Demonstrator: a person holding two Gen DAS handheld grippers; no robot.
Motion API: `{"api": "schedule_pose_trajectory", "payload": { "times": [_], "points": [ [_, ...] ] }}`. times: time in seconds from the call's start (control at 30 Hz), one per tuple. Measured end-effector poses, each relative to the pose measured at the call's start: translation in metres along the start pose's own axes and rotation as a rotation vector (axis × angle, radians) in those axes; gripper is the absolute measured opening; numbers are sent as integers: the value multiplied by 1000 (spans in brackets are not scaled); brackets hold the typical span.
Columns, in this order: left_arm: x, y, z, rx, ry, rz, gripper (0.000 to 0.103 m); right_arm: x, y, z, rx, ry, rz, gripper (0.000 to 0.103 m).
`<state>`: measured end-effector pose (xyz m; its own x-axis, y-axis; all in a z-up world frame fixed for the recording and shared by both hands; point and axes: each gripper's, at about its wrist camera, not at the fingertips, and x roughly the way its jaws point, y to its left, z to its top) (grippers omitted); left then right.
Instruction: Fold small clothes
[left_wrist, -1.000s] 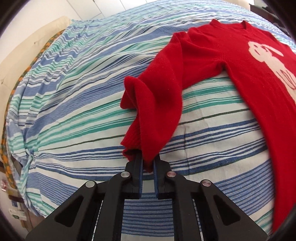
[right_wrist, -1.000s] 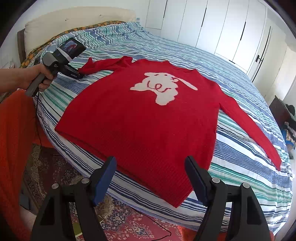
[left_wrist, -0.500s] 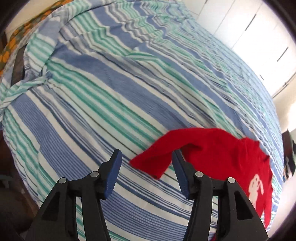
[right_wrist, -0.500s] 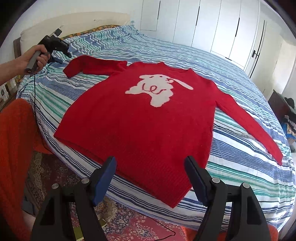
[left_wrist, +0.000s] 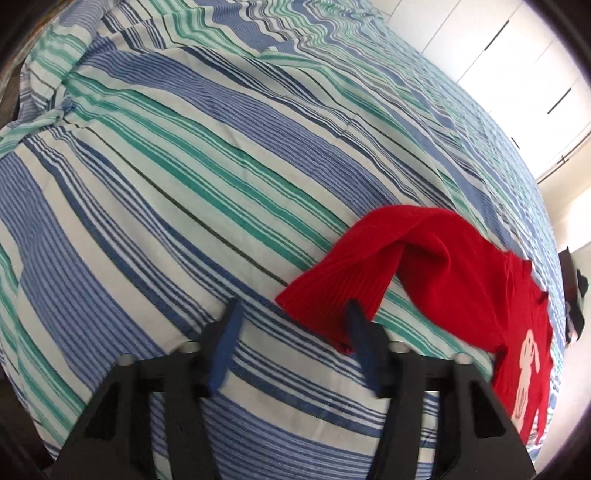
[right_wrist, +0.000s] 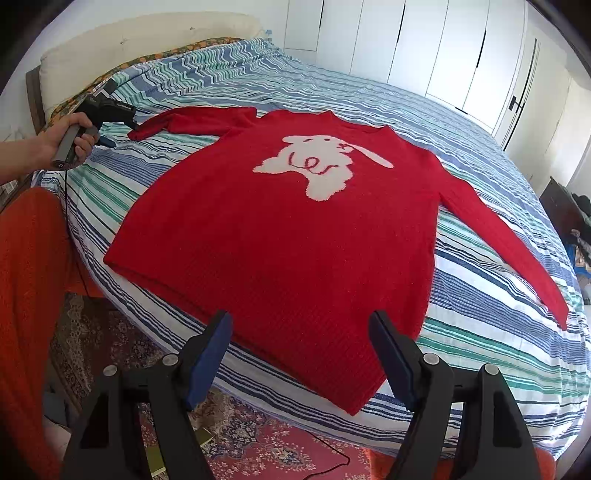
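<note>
Now red sweater (right_wrist: 288, 236) lies flat on striped bed (right_wrist: 480, 332).

Both views daylit and bright, no artificial light visible. Left wrist view: wardrobe doors (left_wrist: 517, 66) blown out to near white, top right washes into haze; motion blur softens the bedspread (left_wrist: 184, 177) stripes and the left gripper (left_wrist: 291, 314) fingers, sweater (left_wrist: 443, 266) sleeve cuff slightly smeared. Right wrist view: sharp, even exposure, sweater (right_wrist: 295, 229) knit texture readable, right gripper (right_wrist: 299, 332) crisp; only soft shadows under the bedspread (right_wrist: 480, 332) edge, rug (right_wrist: 258, 443) below it dimmer. Heavy fisheye in both: bed bulges like a dome, straight wardrobe lines bend, dark vignette in all 4 corners.
</note>
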<state>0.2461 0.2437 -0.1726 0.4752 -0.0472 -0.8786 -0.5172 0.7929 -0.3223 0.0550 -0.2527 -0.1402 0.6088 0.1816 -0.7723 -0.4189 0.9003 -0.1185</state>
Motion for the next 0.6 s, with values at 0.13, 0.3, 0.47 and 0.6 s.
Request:
{"api": "schedule_pose_trajectory", "payload": {
  "times": [0.13,0.3,0.47,0.6],
  "points": [
    [-9,-1,37,-45,2,-63,1,3,7,0,-38,16,-3,76],
    [-31,8,107,-89,-45,64,7,5,12,2,-65,26,-9,76],
    [-26,33,107,-171,-44,102,53,9,12,4,-58,36,-10,76],
    [-14,58,69,-243,-23,-22,60,11,12,4,-53,42,-10,76]
  ]
}}
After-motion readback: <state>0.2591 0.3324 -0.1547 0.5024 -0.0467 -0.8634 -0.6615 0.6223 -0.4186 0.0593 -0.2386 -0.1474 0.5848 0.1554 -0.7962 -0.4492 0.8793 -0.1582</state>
